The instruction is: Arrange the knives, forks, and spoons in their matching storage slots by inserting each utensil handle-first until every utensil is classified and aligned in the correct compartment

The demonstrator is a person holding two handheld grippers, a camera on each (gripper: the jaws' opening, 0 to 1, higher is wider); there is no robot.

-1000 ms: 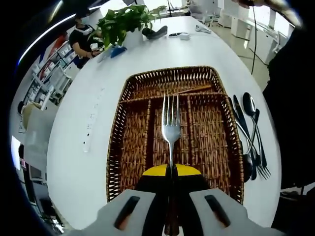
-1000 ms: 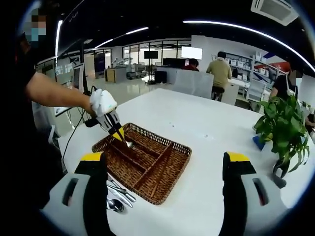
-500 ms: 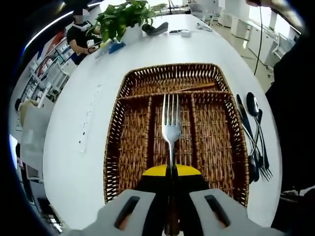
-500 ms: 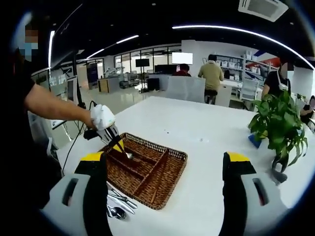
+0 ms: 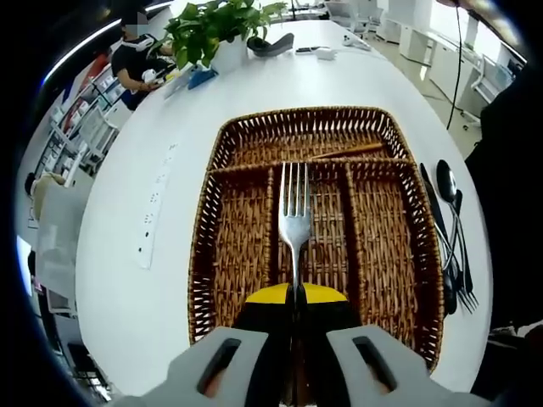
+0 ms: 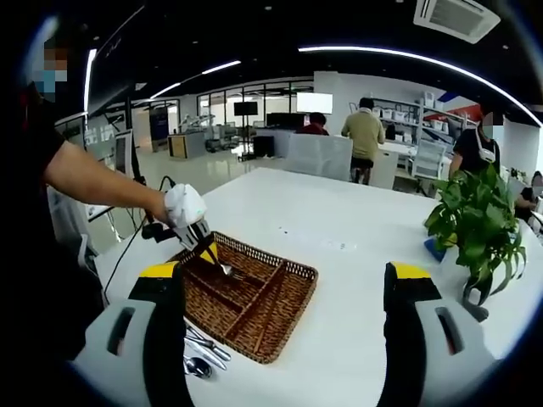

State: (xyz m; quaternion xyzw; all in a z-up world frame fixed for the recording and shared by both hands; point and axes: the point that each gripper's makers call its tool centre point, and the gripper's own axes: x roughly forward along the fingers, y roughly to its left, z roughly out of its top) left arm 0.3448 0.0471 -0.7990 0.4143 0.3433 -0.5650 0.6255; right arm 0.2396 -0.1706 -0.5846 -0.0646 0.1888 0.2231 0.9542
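The wicker tray [image 5: 200, 254] on the white tabletop [image 5: 144, 170] serves as the landmark. Above its middle long slot the left tool [image 5: 295, 298] is clamped tight on a fork [image 5: 294, 216], gripping the handle so the tines point toward the tray's far cross compartment. The task wants the handle to lead, and here the tines lead, so I judge the fork could end up the wrong way round unless the person turns it. The hold sits low on a thin handle; a tilt on the way down could swing the tines onto a wicker divider and drop the fork across two slots. Just beyond the tray's right edge lie the loose utensils [image 5: 448, 242], a spoon and dark-handled pieces among them, touching one another; picking one may drag its neighbours. The right tool [image 6: 284, 292] stands wide apart and empty, well clear of the tray, its jaws framing the tray from the far side
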